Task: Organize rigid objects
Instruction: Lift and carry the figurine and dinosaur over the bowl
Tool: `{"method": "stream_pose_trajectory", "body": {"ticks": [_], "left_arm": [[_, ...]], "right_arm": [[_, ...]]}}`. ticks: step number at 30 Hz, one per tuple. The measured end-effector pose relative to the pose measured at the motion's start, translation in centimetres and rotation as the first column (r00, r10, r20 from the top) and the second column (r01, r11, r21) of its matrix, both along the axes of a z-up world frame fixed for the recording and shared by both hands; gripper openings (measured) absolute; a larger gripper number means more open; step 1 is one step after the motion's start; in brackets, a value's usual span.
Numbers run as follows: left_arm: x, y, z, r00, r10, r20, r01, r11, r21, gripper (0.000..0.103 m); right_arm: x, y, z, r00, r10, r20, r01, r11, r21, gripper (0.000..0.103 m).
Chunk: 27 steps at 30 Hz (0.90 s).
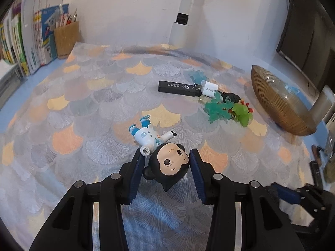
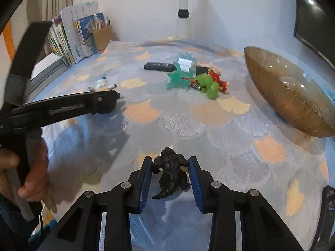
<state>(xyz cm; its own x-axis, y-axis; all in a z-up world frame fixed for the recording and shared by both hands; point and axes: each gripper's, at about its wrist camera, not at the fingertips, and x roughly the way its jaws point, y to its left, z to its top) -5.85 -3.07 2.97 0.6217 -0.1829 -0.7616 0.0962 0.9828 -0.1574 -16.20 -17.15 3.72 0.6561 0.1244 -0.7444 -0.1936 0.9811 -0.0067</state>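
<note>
The left gripper (image 1: 167, 163) brackets the monkey figurine's (image 1: 161, 152) head with jaws apart, body pointing away along the fingers, while the right gripper (image 2: 169, 171) clamps the black dinosaur (image 2: 170, 170), nearer the amber bowl (image 2: 272, 104).

The patterned cloth (image 2: 188, 121) covers the table. In the right wrist view, the bowl (image 2: 289, 87) sits at the right edge of the frame. A cluster of small items (image 2: 196, 77) lies at upper centre, left of the bowl; the flat stick-shaped device (image 2: 159, 65) lies at the cluster's left end. The astronaut figure (image 2: 102, 83) lies further left, well apart from the cluster, partly behind the left gripper (image 2: 108, 100). Books (image 2: 71, 39) stand at upper left, with the pen holder (image 2: 103, 36) just right of them. The dinosaur figure (image 2: 170, 170) lies at lower centre between the fingers of the right gripper (image 2: 170, 173), apparently touching both.

In the left wrist view, the astronaut figure (image 1: 155, 144) lies at centre, its head between the fingers.
</note>
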Motion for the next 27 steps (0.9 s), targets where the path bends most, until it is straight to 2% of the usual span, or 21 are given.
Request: {"method": "stream_pose_trajectory", "body": {"ticks": [3,9,11,13,16,20,24,27], "left_arm": [[0.2,-1.2,1.0,0.999,-0.035,0.015,0.034,0.999,0.009,0.041],[1.6,-5.5,7.9,0.979,-0.129,0.155,0.130,0.992,0.007,0.041],[2.4,-6.7,10.0,0.970,-0.154,0.186,0.156,0.988,0.002,0.041],[3.5,-8.1,12.2,0.960,-0.176,0.219,0.184,0.983,-0.016,0.041],[5.5,-10.5,14.6,0.949,-0.204,0.242,0.227,0.972,-0.067,0.041],[7.7,-14.0,14.2,0.947,-0.248,0.205,0.276,0.954,-0.118,0.041],[9.2,-17.7,10.4,0.950,-0.291,0.109,0.303,0.945,-0.121,0.041],[9.4,-19.1,8.3,0.947,-0.313,0.072,0.319,0.941,-0.110,0.041]], "right_arm": [[-0.8,-1.1,1.4,0.999,-0.019,0.036,0.018,1.000,0.020,0.034],[-1.1,-5.7,6.5,0.983,-0.111,0.146,0.108,0.994,0.032,0.034],[-1.5,-7.8,9.1,0.962,-0.163,0.219,0.170,0.985,-0.016,0.034],[-2.0,-10.7,11.9,0.927,-0.237,0.290,0.258,0.966,-0.036,0.034],[-2.1,-15.4,14.6,0.889,-0.341,0.306,0.345,0.938,0.045,0.034],[-1.0,-19.8,15.3,0.856,-0.450,0.255,0.425,0.893,0.147,0.034],[0.9,-20.9,13.6,0.860,-0.474,0.188,0.451,0.880,0.149,0.034],[2.4,-21.6,12.0,0.870,-0.473,0.137,0.453,0.878,0.153,0.034]]}}
